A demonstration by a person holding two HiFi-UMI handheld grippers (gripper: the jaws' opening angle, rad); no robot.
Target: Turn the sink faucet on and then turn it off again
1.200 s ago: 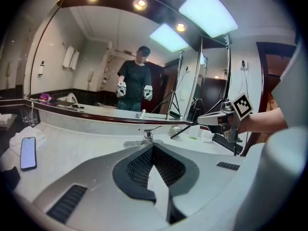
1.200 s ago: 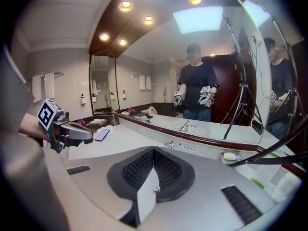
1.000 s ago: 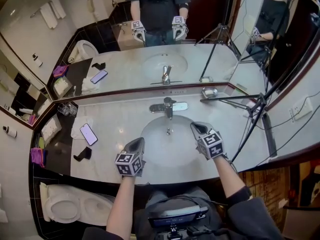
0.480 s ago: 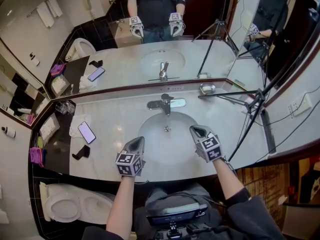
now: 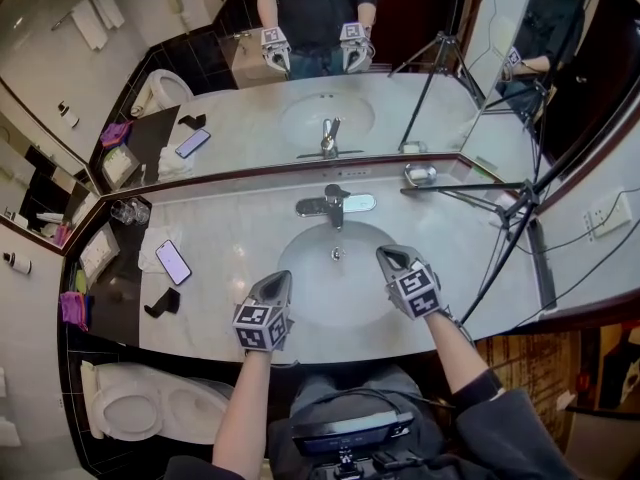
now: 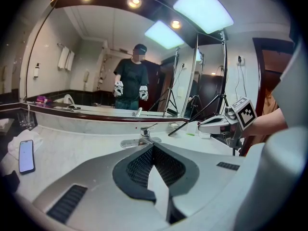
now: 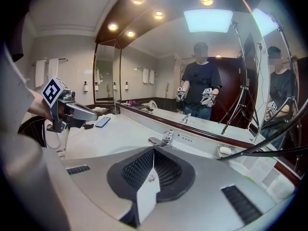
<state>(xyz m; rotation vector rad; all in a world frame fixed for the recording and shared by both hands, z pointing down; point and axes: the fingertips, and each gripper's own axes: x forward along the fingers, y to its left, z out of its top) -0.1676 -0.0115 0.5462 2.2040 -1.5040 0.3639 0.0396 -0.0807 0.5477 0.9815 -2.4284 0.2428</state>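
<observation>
A chrome single-lever faucet (image 5: 335,206) stands at the back of a white oval sink (image 5: 300,268), its lever lying level; no water shows. My left gripper (image 5: 277,283) hovers over the sink's near left rim, shut and empty. My right gripper (image 5: 385,256) hangs over the sink's right side, also shut with nothing in it, and apart from the faucet. The faucet (image 6: 144,136) shows beyond the jaws in the left gripper view, with the right gripper (image 6: 204,122) to its right. In the right gripper view the faucet (image 7: 166,138) lies straight ahead and the left gripper (image 7: 94,113) is at the left.
A phone (image 5: 174,261) lies on a white cloth on the marble counter (image 5: 230,238), with a black clip (image 5: 166,303) nearer me and glasses (image 5: 130,211) at the back left. A soap dish (image 5: 420,174) and a tripod leg (image 5: 470,190) sit right of the faucet. A mirror backs the counter.
My right gripper has sunk slightly toward the sink. The head view has shifted a little; the left gripper has stayed put.
</observation>
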